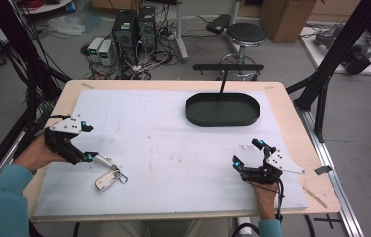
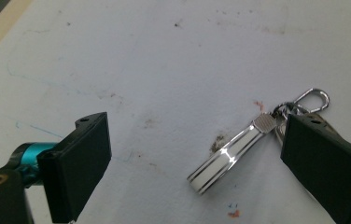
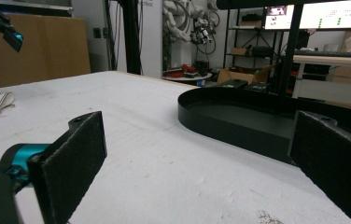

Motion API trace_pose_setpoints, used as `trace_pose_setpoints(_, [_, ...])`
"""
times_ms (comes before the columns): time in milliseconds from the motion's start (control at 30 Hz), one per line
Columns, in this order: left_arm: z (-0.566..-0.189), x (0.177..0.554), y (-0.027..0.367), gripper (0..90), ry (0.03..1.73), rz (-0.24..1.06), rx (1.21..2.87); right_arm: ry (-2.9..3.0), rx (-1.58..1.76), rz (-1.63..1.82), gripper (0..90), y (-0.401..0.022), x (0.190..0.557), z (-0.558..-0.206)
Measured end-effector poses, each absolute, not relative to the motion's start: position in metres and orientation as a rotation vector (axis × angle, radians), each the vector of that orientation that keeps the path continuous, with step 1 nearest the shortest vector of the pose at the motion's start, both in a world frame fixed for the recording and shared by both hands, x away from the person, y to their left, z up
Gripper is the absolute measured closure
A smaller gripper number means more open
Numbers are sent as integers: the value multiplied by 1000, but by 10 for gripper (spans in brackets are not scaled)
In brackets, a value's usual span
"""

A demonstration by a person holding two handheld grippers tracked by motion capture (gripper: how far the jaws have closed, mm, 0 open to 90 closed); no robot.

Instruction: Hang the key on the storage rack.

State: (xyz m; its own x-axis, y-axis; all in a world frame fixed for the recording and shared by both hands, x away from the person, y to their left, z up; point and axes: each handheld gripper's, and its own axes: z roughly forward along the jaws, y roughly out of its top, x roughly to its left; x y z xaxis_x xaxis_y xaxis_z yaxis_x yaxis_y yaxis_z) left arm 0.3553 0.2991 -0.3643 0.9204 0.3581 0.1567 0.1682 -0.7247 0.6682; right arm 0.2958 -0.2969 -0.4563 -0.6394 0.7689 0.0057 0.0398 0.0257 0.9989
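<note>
Landmark: black oval tray [image 1: 222, 109], standing toward the far right of the white table cover [image 1: 164, 148].
Work item: metal key fob [image 1: 107, 179] with a ring and snap clip at one end; it lies flat on the cover, well apart from the tray, at the near-left corner diagonally opposite it.
Work item, left gripper view: the polished strap [image 2: 229, 156] runs diagonally; the clip end [image 2: 311, 99] sits at the right jaw's upper edge.
Left gripper [image 1: 77, 143]: wide open, holding nothing; it hovers just beside the key fob, on the side away from the tray.
Right gripper [image 1: 246, 154]: wide open, holding nothing; it rests nearer the tray than the left one, on the tray's near side, jaws aimed toward the tray wall [image 3: 220, 126].
Step in hand (judgement): approach and grasp of the key fob by the left gripper.
Procedure: shift the left gripper toward the clip side until the strap lies centred between both pads.
Procedure: lower until the pads nearly meet the cover, then close across the strap's narrow width, not along its length.
Caution: the item is thin, flat and polished; a high or off-centre closure is likely to skid over it or push it away.
Caution: grip the rigid strap rather than the loose ring and clip, which can swing.
Readable writing: none on the key fob, tray or grippers; the screen [image 3: 332, 11] behind the tray is too small to read.
</note>
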Motion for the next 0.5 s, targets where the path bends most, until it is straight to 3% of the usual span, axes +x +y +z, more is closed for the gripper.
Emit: trace_pose_setpoints(500, [-383, 365, 292, 135, 292, 276, 2531, 1743, 819, 1668, 37, -297, 296, -456])
